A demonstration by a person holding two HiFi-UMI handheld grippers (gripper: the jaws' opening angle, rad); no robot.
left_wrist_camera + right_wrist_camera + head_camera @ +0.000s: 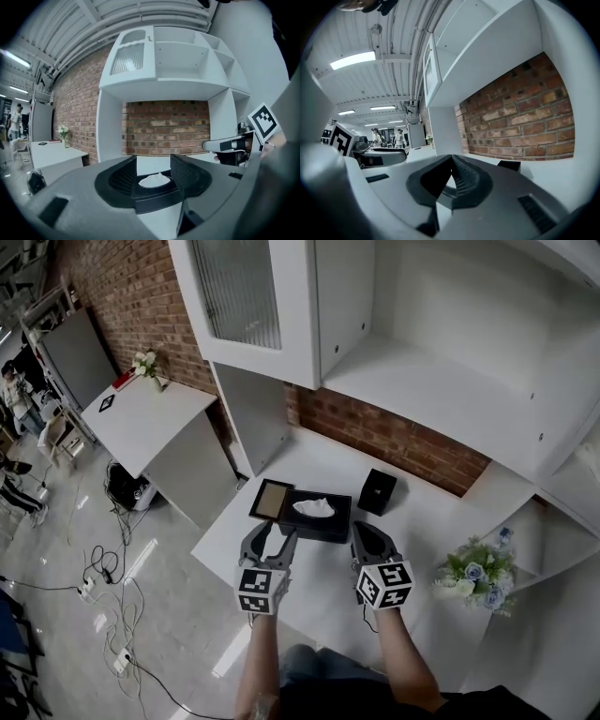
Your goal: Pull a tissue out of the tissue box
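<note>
The left gripper [271,535] hovers with its jaws spread apart, just short of the black tissue box [323,529] at the centre of the head view. It is lined up on the white tissue [314,508] bunched in the box's slot. The right gripper [368,532], just right of it, has its jaws pressed together on nothing. This looks like the approach step. Next, the left jaws would need to reach over the tuft, pinch it and draw upward, with the box kept down on the white counter [319,589].
</note>
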